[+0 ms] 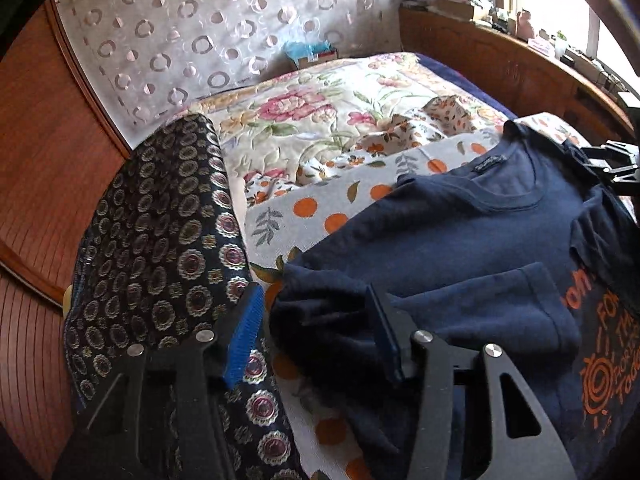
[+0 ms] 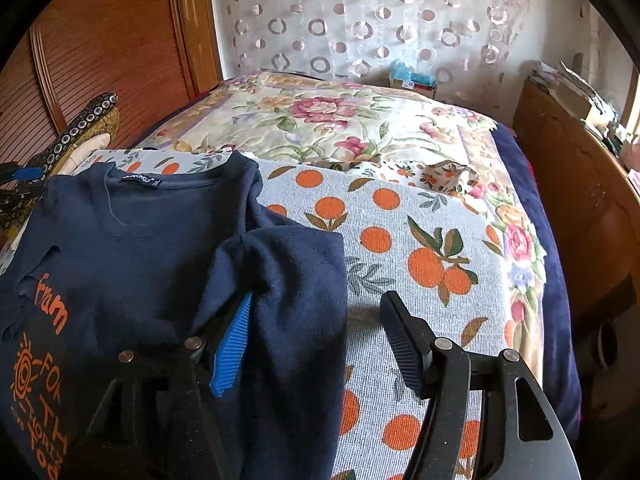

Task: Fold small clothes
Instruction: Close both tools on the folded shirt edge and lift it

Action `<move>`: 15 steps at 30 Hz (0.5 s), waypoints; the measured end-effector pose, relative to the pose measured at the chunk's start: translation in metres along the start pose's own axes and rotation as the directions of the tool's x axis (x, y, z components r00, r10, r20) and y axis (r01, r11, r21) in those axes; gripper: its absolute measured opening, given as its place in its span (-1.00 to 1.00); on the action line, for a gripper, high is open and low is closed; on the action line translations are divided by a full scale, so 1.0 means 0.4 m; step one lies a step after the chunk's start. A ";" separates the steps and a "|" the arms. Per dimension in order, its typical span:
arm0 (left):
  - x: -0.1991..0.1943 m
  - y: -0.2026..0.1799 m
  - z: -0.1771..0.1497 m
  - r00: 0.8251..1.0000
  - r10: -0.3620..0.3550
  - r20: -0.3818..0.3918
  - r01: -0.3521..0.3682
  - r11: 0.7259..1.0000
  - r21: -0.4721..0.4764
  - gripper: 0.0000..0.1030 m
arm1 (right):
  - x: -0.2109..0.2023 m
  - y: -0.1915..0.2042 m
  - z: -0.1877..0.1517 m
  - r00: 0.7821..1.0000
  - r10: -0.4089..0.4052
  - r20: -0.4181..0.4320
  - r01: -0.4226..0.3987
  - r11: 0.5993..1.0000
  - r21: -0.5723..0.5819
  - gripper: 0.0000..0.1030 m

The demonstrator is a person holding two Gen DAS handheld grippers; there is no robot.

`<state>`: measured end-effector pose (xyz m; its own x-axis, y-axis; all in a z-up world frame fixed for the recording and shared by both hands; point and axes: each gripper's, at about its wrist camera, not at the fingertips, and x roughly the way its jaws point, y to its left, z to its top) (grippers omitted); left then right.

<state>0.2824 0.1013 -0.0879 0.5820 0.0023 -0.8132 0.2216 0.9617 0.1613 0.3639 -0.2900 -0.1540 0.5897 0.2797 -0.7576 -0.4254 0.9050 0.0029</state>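
Note:
A navy T-shirt (image 1: 460, 232) with orange print lies front up on a grey cloth printed with oranges (image 1: 320, 200), collar toward the far side. One sleeve is folded in over its chest. My left gripper (image 1: 314, 300) stands over the shirt's bunched left edge; the fabric lies between the jaws, and the blue left pad (image 1: 244, 336) stands just clear of it. In the right wrist view, my right gripper (image 2: 320, 304) is open at the shirt's (image 2: 140, 248) right side. Its left pad (image 2: 232, 344) is tucked against a folded-over flap; the right finger (image 2: 404, 344) hovers over the orange-print cloth (image 2: 400, 240).
The cloth lies on a bed with a floral quilt (image 1: 304, 116). A dark medallion-patterned fabric (image 1: 160, 240) rises at the shirt's left. A wooden wardrobe (image 2: 112, 40) stands on that side, and a cluttered wooden shelf (image 1: 500, 52) on the other. A small box (image 2: 412, 80) sits at the bed's far end.

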 end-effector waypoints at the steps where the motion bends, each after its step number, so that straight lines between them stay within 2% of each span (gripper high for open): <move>1: 0.007 -0.002 0.000 1.000 -0.001 -0.008 0.001 1.000 0.007 0.05 | 0.000 0.000 -0.001 1.000 0.000 0.000 0.000 1.000 0.000 0.29; 5: 0.026 -0.003 -0.002 0.999 -0.017 -0.027 0.017 1.000 0.011 -0.07 | 0.001 0.000 0.000 1.000 0.000 0.001 0.000 1.000 0.000 0.29; 10: 0.032 0.005 0.001 0.999 -0.027 -0.028 0.027 1.000 -0.003 -0.10 | 0.002 -0.001 -0.001 1.000 0.001 0.001 -0.001 1.000 0.000 0.30; 13: 0.036 0.005 0.003 0.999 -0.039 -0.034 0.039 0.999 -0.012 -0.34 | 0.002 -0.001 -0.001 1.000 0.001 0.002 -0.001 1.000 -0.001 0.30; 15: 0.037 0.006 0.002 0.997 -0.060 -0.038 0.060 0.998 -0.022 -0.75 | 0.002 -0.001 -0.001 1.000 0.001 0.002 -0.001 1.000 -0.002 0.31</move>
<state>0.2921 0.1036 -0.0990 0.5372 -0.0452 -0.8422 0.2387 0.9659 0.1004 0.3643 -0.2904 -0.1550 0.5905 0.2814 -0.7564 -0.4274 0.9040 0.0027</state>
